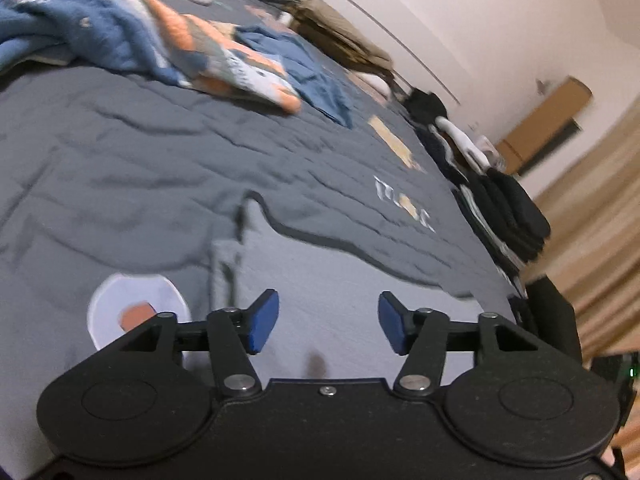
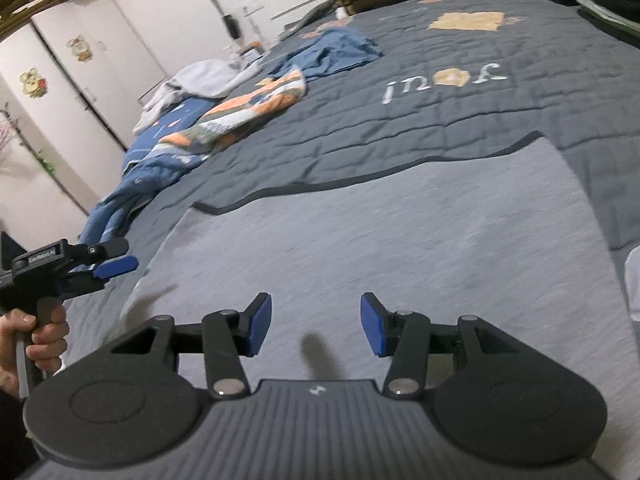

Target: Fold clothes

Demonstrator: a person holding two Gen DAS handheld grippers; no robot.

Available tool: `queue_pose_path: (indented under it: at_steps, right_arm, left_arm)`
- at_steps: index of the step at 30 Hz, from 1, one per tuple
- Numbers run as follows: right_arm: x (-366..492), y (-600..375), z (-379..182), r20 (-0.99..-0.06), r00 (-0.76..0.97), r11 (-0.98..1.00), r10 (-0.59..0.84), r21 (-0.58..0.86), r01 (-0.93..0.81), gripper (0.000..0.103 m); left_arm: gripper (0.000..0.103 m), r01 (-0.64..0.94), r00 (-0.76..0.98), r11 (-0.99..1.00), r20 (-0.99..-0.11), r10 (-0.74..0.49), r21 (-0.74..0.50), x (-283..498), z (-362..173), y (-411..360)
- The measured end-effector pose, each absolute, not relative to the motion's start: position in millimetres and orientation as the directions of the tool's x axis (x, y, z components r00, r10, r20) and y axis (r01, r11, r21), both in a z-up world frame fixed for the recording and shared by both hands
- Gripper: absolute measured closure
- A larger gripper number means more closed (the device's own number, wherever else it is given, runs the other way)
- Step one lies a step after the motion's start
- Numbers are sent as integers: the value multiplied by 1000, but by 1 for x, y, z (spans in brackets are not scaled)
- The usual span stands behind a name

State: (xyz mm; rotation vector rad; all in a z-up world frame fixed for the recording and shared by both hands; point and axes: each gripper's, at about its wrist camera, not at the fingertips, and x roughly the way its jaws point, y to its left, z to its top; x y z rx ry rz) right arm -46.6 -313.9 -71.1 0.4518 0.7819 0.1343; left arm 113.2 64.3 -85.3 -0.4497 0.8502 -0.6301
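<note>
Left wrist view: the left gripper [image 1: 328, 322] hangs tilted downward over a light grey garment [image 1: 352, 292] spread flat on the bed [image 1: 120, 160]. Its blue pads [image 1: 262, 322] stand well apart with nothing between them, only the grey cloth below. The garment's dark-trimmed edge runs across just beyond the fingertips. Farther up the dark grey quilt lie a crumpled orange, white and blue patterned cloth [image 1: 224, 60] and, just beside it, a rumpled blue garment [image 1: 308, 80]. A blue blanket [image 1: 80, 36] is bunched at the upper left. Along the bed's right edge sits a row of folded dark clothes [image 1: 508, 208]. The view is blurred.

Right wrist view: the right gripper [image 2: 316, 330] also points down at the same light grey garment [image 2: 400, 232], its fingers spread apart and empty, with a shadow on the cloth between them. At the left edge a hand [image 2: 40, 336] wraps around the handle of the left gripper [image 2: 116, 266], which is held roughly level above the garment's left border; from this side angle its gap cannot be judged. Beyond lie the patterned cloth [image 2: 248, 108], the blue garment [image 2: 332, 50] and a white garment [image 2: 196, 80].
</note>
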Motion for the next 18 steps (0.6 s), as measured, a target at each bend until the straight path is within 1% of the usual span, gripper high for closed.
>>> queue_pose_path:
  at_steps: [3, 7, 9, 18]
  right_arm:
    - [-51, -304, -67, -644, 708, 901, 290, 433, 26, 55]
    - [-59, -298, -61, -631, 717, 899, 295, 438, 15, 55]
    - [-63, -296, -59, -626, 721, 900, 296, 436, 10, 55]
    - [-84, -285, -58, -622, 725, 902, 295, 432, 5, 55]
  left_arm:
    - [47, 333, 487, 743, -570, -662, -580, 99, -91, 56]
    - [46, 317, 517, 794, -607, -604, -519, 72, -92, 54]
    - [42, 305, 528, 805, -613, -588, -509, 63, -92, 57]
    - [40, 266, 568, 843, -630, -529, -467, 23, -89, 65]
